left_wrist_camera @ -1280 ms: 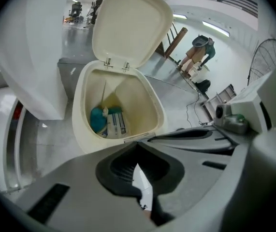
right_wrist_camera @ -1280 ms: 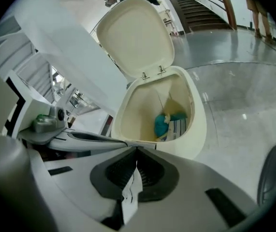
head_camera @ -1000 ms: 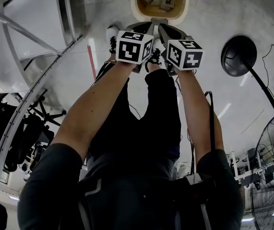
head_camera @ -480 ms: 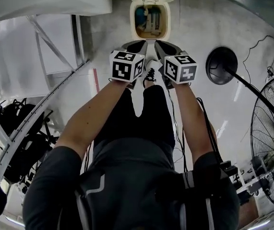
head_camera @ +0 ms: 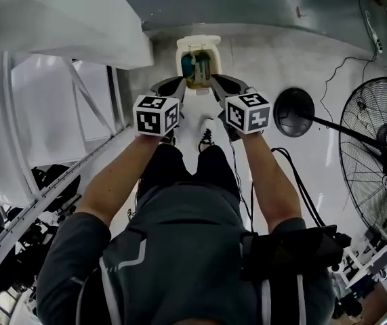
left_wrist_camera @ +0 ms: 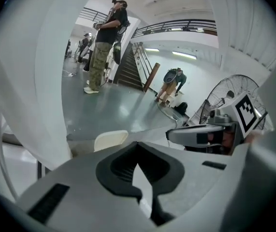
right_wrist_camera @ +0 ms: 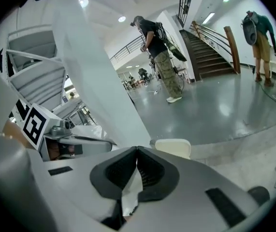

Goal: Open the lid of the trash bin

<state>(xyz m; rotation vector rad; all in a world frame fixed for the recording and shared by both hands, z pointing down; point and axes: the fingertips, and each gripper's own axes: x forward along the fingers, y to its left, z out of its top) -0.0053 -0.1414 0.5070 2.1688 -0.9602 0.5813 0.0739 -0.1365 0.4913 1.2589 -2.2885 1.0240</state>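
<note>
Cream bin (right_wrist_camera: 172, 147) beyond right tool (right_wrist_camera: 137, 152)

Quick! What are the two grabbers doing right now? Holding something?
Left gripper: shut, holding nothing.
Right gripper: shut, holding nothing.

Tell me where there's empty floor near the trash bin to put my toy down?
Bare floor lies between the trash bin and the round fan base, back to the wall. Crowded: the right, with the fan and cables; the left, with the white frame; just before the bin, the person's shoe.
</note>
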